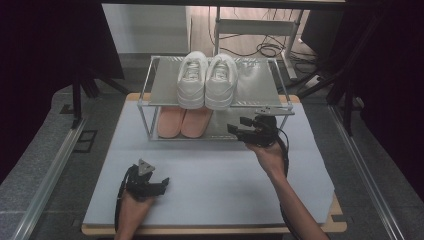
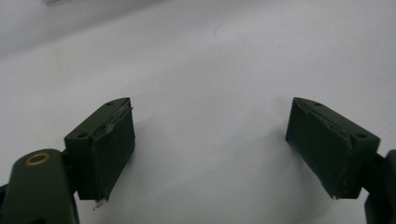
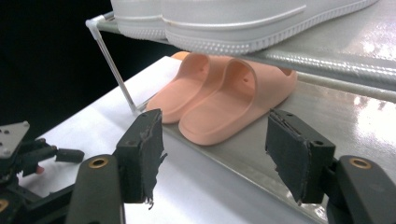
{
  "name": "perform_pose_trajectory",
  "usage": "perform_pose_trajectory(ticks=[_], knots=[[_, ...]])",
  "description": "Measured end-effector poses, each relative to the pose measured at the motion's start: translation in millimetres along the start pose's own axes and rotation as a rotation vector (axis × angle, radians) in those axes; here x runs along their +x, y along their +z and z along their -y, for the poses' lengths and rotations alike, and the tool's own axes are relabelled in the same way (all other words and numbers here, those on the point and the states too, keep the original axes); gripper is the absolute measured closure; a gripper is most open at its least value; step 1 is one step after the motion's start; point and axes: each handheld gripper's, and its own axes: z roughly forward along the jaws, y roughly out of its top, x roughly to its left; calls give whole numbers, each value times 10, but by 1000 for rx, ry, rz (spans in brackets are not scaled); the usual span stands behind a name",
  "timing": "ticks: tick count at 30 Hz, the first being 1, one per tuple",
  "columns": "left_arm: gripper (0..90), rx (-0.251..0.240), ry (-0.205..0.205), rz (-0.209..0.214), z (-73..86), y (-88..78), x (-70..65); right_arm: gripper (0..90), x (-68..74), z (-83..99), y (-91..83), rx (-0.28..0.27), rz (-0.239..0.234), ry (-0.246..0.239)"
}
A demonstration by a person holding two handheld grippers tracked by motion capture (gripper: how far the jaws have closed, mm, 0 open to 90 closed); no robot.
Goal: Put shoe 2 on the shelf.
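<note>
While the table (image 1: 210, 170) spreads its pale sheet under everything, a two-tier metal shoe rack (image 1: 260, 85) stands at its far edge with a pair of white sneakers (image 1: 206, 80) side by side on the top shelf and a pair of pink slippers (image 3: 219, 100) touching each other on the bottom shelf, toward the rack's left end. Just right of those slippers, at the lower shelf's front edge, the right gripper (image 1: 244, 129) has its fingers apart with nothing between them, and the left gripper (image 1: 155, 186) rests near the table's front, fingers spread wide over bare sheet
</note>
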Motion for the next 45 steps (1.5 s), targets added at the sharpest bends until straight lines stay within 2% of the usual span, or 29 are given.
perform_pose_trajectory(ticks=[11, 20, 26, 30, 39, 45], knots=[[157, 0, 1, -1, 0, 0, -1, 313, 21, 88, -83, 35, 31, -60], [157, -2, 1, -3, 1, 0, -3, 247, 9, 164, -197, 48, 40, -80], [157, -2, 0, -2, 1, 1, -2, 205, -51, 265, -261, 74, 54, -78], [157, 1, 5, -3, 1, -2, -1, 155, -89, 324, -296, 94, 65, -102], [157, -4, 3, -6, 1, 0, -7, 111, -157, 467, -447, 134, 102, -163], [157, 2, 10, -9, 0, -6, -6, 65, -236, 595, -560, 170, 130, -164]])
